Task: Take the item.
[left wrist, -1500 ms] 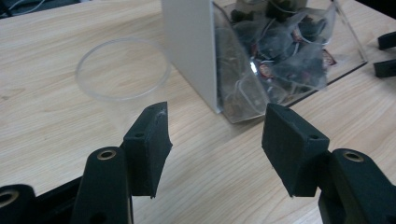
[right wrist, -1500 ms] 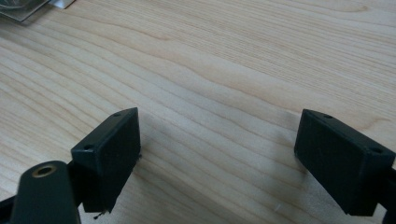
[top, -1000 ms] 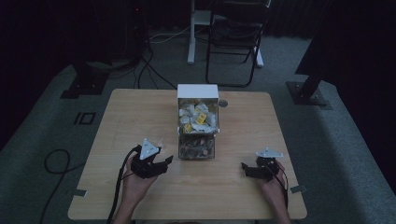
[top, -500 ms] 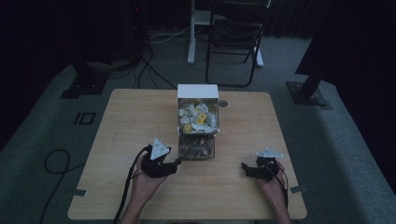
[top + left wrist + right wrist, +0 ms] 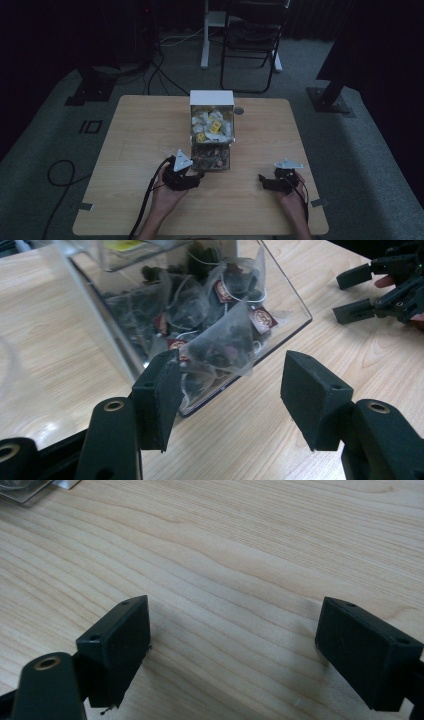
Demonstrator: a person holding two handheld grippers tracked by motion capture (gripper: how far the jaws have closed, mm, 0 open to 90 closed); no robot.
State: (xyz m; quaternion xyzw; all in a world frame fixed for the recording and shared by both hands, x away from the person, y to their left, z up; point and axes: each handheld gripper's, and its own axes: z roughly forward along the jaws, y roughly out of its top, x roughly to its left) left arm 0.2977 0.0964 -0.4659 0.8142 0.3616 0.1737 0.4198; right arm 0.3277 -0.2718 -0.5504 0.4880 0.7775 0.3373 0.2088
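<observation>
Left tool (image 5: 232, 390) jaws apart, nothing clamped; they sit at the open front of the lower compartment of the clear plastic dispenser box (image 5: 287, 295), one jaw just at its front corner. Nearest thing between the jaws: a pyramid-shaped mesh tea bag with dark leaves and a round red tag (image 5: 227, 342), lying at the front lip of the compartment, on a heap of the same bags. In the high view the left tool (image 5: 192, 178) is just beside the box's (image 5: 212, 131) front left corner, held in the person's left hand (image 5: 167, 197). Box stands mid-table on the light wooden table (image 5: 135, 130), white-topped, upper compartment holding white and yellow sachets (image 5: 210, 125). Right tool (image 5: 232, 650) jaws also apart, empty, over bare wood; in the high view it (image 5: 267, 182) rests well apart from the box, near the table's right front edge.
</observation>
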